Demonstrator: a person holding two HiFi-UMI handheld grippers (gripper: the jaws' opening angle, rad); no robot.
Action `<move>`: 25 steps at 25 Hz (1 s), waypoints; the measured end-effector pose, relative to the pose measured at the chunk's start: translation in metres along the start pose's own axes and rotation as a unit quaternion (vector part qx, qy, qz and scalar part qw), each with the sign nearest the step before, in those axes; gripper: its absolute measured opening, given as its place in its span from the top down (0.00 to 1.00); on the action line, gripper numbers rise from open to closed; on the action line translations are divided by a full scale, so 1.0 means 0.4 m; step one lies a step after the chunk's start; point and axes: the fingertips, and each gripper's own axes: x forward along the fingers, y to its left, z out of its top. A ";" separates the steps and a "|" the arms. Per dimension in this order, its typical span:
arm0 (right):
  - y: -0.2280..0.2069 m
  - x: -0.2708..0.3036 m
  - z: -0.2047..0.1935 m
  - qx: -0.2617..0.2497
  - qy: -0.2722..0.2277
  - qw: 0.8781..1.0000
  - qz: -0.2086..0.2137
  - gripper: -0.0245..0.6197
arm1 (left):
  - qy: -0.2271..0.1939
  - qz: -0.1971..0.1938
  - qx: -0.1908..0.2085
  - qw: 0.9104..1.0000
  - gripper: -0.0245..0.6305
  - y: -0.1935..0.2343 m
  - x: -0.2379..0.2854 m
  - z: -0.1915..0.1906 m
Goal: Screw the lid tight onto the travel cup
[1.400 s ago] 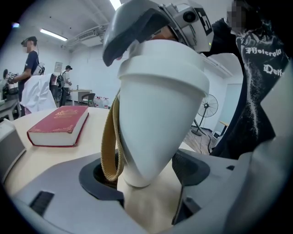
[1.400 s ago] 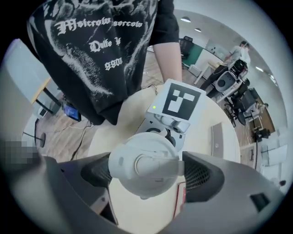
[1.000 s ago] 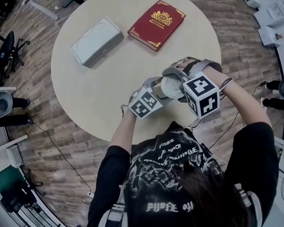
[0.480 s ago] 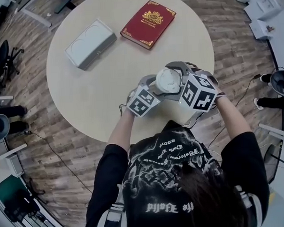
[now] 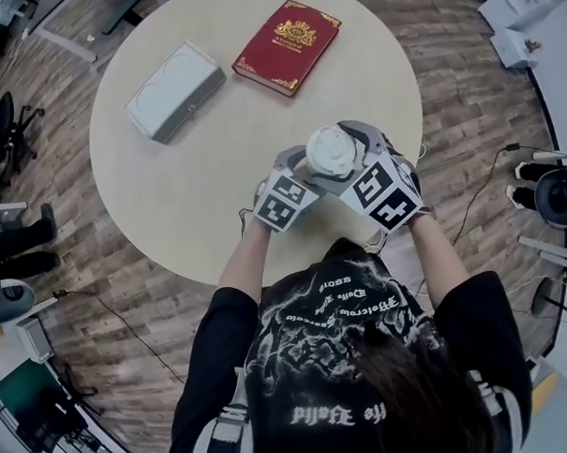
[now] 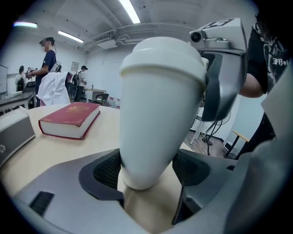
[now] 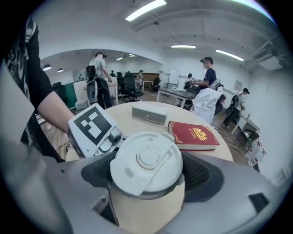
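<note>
Two grips on the travel cup (image 6: 155, 119) over the near side of the table (image 5: 197, 178): left gripper (image 6: 146, 178) pinched on its lower body, right gripper (image 7: 146, 178) spread wide yet clamping the lid (image 7: 145, 163), which likely slips or cross-threads if twisted off-axis.

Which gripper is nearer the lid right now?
Right. The right gripper clasps the lid; the left gripper holds the travel cup near its base, below the lid.

Overhead head view — close gripper views, shared cup (image 6: 155, 123)
</note>
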 end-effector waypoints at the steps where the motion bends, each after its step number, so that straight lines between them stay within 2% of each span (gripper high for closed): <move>1: -0.004 -0.001 0.002 0.014 -0.008 1.000 -0.012 0.27 | -0.002 0.000 0.001 1.000 0.40 0.001 0.000 0.001; 4: 0.001 -0.001 0.006 0.010 -0.012 1.000 -0.027 0.27 | 0.000 -0.001 0.008 1.000 0.40 0.001 -0.001 -0.003; 8: 0.009 -0.005 -0.003 0.011 -0.012 1.000 -0.026 0.26 | 0.004 -0.006 0.020 1.000 0.39 -0.007 -0.001 -0.006; 10: 0.018 -0.008 0.004 0.037 -0.031 0.999 -0.015 0.24 | 0.000 -0.007 0.012 1.000 0.39 -0.007 -0.002 -0.010; 12: 0.025 -0.024 0.013 0.077 -0.060 0.995 0.002 0.16 | 0.000 -0.001 -0.005 1.000 0.38 -0.004 0.000 -0.016; 13: 0.026 -0.038 0.016 0.093 -0.076 0.993 0.006 0.15 | 0.000 0.004 -0.013 1.000 0.37 -0.002 0.001 -0.018; 16: 0.013 -0.092 0.018 0.138 -0.131 0.982 0.003 0.15 | 0.013 0.012 -0.012 1.000 0.37 -0.007 0.000 -0.029; 20: -0.020 -0.195 0.017 0.214 -0.224 0.950 -0.022 0.15 | 0.044 0.015 0.011 0.999 0.36 -0.039 -0.025 -0.063; 22: -0.031 -0.232 -0.001 0.225 -0.247 0.942 -0.042 0.18 | 0.033 0.022 -0.003 0.999 0.36 -0.049 -0.048 -0.067; 25: -0.019 -0.265 -0.035 0.225 -0.264 0.936 -0.057 0.22 | -0.003 0.032 -0.027 0.999 0.36 -0.070 -0.088 -0.056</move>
